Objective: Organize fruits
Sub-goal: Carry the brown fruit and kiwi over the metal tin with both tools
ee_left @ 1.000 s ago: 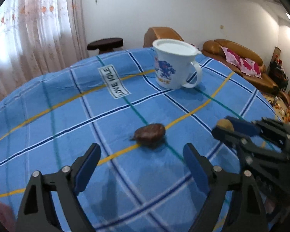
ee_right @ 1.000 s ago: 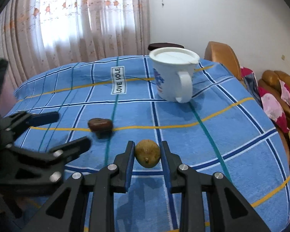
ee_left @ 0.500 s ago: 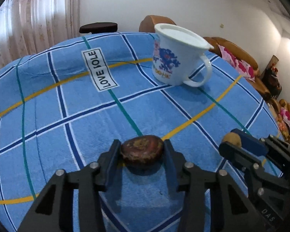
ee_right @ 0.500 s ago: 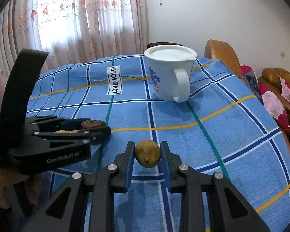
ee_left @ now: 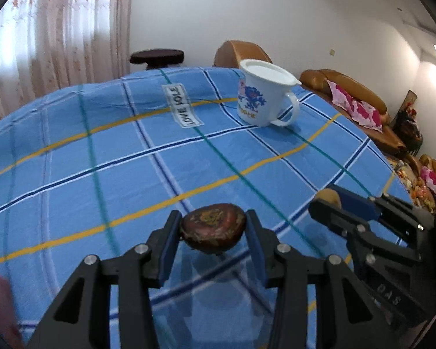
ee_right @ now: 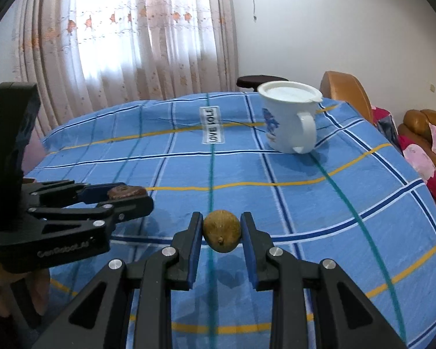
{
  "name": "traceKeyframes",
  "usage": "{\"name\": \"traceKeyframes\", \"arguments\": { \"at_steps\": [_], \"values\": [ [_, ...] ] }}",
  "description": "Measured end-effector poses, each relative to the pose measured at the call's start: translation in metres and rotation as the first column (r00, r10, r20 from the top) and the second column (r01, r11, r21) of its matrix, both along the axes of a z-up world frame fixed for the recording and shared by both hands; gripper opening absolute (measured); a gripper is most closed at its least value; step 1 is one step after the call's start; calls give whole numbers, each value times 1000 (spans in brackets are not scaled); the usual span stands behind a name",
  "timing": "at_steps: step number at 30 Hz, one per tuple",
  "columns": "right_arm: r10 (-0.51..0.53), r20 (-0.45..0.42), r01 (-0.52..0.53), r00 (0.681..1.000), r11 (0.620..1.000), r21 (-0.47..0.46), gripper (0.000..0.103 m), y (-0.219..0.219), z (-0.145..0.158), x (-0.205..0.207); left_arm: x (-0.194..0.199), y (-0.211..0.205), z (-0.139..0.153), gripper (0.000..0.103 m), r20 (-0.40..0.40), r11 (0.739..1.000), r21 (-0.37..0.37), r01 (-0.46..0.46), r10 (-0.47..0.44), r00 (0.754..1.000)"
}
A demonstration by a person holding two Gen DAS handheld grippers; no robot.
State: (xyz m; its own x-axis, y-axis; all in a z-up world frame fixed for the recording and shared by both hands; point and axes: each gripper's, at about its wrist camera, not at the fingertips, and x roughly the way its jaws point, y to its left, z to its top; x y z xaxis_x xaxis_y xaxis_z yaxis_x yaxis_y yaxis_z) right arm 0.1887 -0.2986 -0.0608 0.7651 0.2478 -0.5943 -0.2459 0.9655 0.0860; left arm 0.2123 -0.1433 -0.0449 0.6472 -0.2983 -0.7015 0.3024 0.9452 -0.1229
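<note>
Gripping a dark brown fruit between left gripper jaws, just closed on it, lifted off the blue checked worktop; right gripper clamped on a tan fruit.

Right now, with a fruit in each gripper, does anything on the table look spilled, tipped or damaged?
Nothing stands out. The white printed mug stands upright on the blue checked tablecloth with nothing spilled around it. The dark brown fruit and round tan fruit sit squarely between the pads, neither visibly crushed.
</note>
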Motion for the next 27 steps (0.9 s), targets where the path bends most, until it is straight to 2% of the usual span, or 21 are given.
{"name": "traceKeyframes", "arguments": {
  "at_steps": [10, 27],
  "values": [
    [55, 39, -55, 998, 998, 0, 28, 32, 3, -22, -48, 20, 12, 46, 108, 999, 29, -30, 27, 994],
    [164, 103, -168, 981, 985, 31, 28, 76, 9, -52, -95, 61, 14, 46, 174, 992, 25, -120, 114, 978]
  ]
}}
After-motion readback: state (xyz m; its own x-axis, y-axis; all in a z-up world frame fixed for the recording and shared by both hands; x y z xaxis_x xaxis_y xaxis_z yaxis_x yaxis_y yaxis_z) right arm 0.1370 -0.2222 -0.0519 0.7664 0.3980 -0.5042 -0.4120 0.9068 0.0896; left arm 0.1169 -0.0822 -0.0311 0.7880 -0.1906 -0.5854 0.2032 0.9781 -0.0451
